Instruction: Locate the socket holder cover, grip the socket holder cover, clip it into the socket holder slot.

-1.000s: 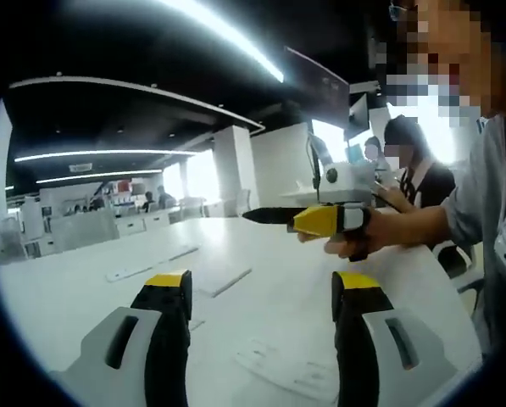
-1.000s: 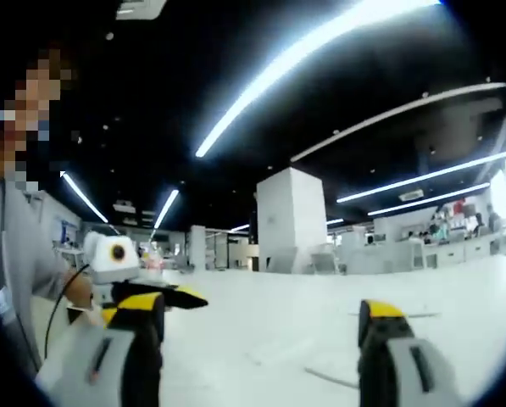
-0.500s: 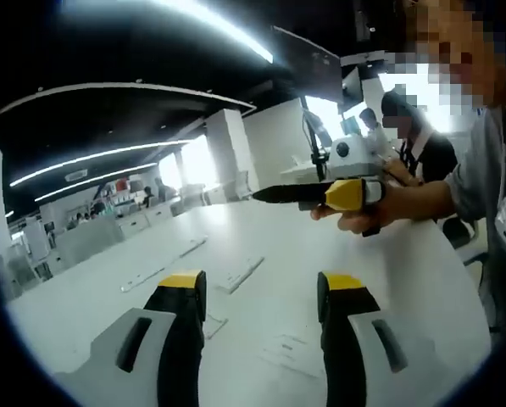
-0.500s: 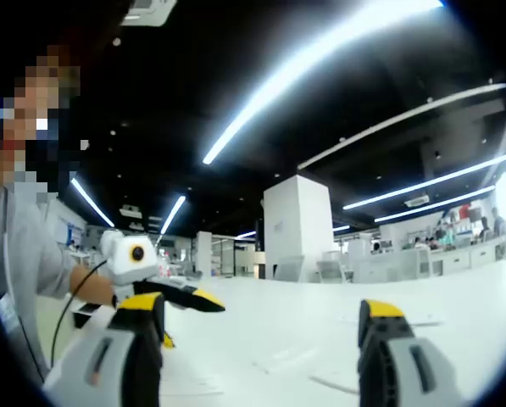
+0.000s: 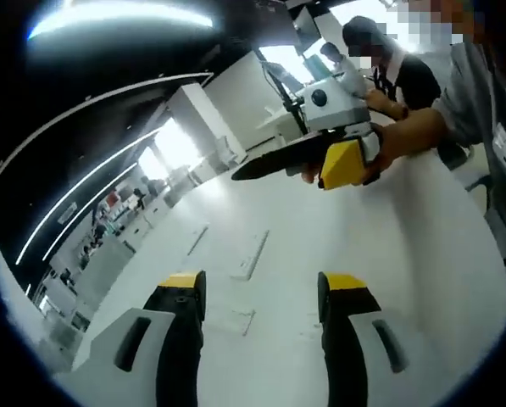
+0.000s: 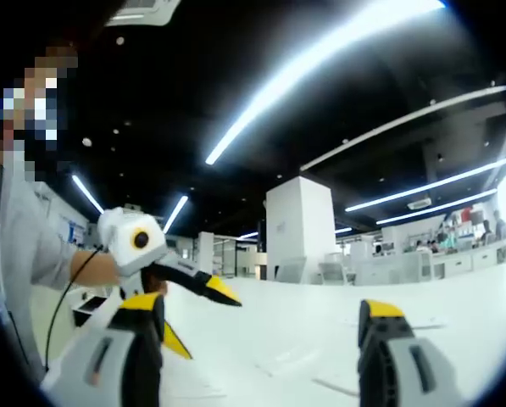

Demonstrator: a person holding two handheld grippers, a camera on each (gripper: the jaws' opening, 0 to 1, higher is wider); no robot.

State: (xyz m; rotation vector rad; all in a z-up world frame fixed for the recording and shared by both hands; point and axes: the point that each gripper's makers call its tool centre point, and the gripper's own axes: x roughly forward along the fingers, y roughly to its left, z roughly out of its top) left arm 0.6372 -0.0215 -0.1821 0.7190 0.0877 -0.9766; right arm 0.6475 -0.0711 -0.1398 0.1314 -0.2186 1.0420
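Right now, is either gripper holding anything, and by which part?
Nothing is held. The left gripper and right gripper are both open and empty above the white table.

A large white table (image 5: 405, 254) spans the foreground of the left gripper view. A white square column (image 6: 301, 222) stands in the background of the right gripper view, and long bright ceiling light strips (image 6: 320, 64) run across a dark ceiling. White furniture (image 6: 388, 267) lines the far wall. A seated person in dark clothing (image 5: 409, 72) is beyond the table.
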